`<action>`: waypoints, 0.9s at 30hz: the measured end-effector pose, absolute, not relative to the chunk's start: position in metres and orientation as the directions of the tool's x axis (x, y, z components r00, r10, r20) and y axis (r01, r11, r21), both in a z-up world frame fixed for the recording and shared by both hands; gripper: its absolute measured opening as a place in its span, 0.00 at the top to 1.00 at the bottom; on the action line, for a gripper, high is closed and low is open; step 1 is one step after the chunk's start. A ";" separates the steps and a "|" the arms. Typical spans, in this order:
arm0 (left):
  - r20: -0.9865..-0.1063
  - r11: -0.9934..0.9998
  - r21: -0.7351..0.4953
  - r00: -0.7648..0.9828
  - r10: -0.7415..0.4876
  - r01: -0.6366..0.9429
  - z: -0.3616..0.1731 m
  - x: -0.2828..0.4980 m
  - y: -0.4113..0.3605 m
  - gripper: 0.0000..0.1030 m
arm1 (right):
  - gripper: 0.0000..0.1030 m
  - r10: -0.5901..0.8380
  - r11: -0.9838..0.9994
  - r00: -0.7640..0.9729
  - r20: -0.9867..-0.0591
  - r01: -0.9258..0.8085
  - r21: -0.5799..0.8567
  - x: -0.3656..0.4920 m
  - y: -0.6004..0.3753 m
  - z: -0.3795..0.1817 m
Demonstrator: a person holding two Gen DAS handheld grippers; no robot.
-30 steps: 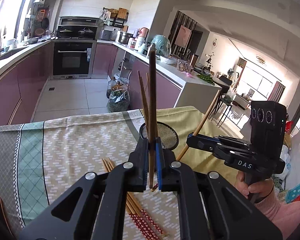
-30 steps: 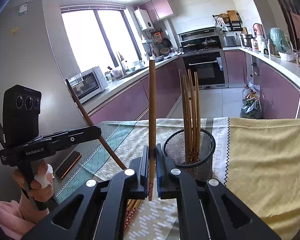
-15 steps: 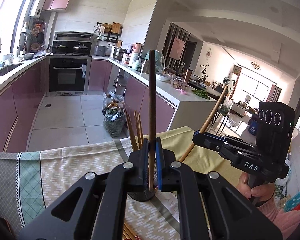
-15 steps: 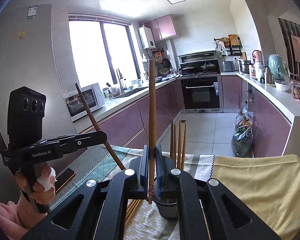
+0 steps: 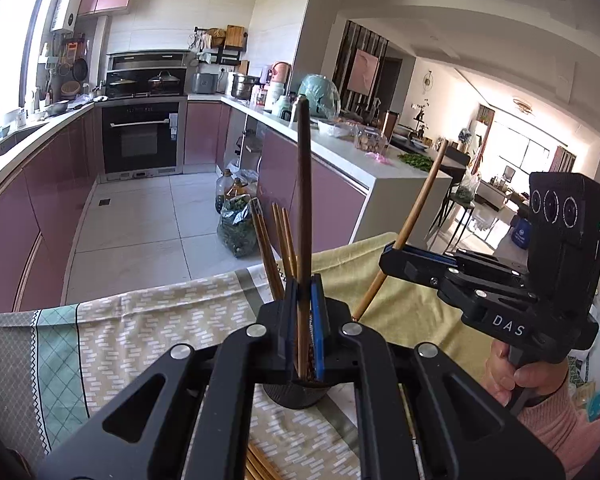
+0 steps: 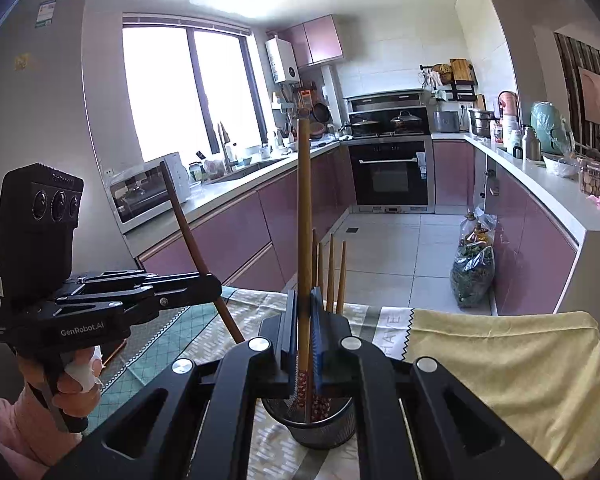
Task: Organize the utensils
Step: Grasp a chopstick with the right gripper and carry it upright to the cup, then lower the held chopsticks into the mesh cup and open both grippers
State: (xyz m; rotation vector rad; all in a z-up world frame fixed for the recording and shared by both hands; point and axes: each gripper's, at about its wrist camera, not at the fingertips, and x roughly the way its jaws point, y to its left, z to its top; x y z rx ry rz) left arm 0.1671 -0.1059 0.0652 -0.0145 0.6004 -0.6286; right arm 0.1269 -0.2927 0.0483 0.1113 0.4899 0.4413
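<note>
we've got both grippers clamped, left gripper and right gripper, each on upright chopstick above mesh holder; risk: two tips crowding one mouth, fouling chopsticks already inside, tipping holder.

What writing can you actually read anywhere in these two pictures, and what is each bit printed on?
"DAS": white letters on the right tongs, seen from the left camera.
"GenRobot.AI": white letters on the left tongs, seen from the right camera.
"HAVE": grey letters along the tablecloth; the rest is hidden.
Sticker on the refrigerator: too small to read.
Oven door label: too blurred.
</note>
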 end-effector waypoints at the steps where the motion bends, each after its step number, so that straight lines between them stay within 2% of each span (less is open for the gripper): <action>1: -0.537 0.815 -0.185 0.637 -0.552 0.550 0.061 0.169 -0.107 0.93 | 0.95 0.432 0.902 0.787 -0.440 -0.379 0.207 0.129 -0.293 0.046; 10: -0.645 0.808 -0.147 0.565 -0.515 0.570 0.024 0.182 -0.125 0.93 | 0.95 0.415 0.907 0.716 -0.562 -0.377 0.189 0.147 -0.283 0.023; 14: -0.661 0.808 -0.149 0.550 -0.511 0.571 0.017 0.190 -0.128 0.93 | 0.94 0.400 0.910 0.683 -0.611 -0.375 0.177 0.157 -0.278 0.014; 27: -0.685 0.834 -0.151 0.553 -0.475 0.530 0.009 0.216 -0.135 0.92 | 0.94 0.385 0.920 0.680 -0.624 -0.339 0.198 0.176 -0.276 0.005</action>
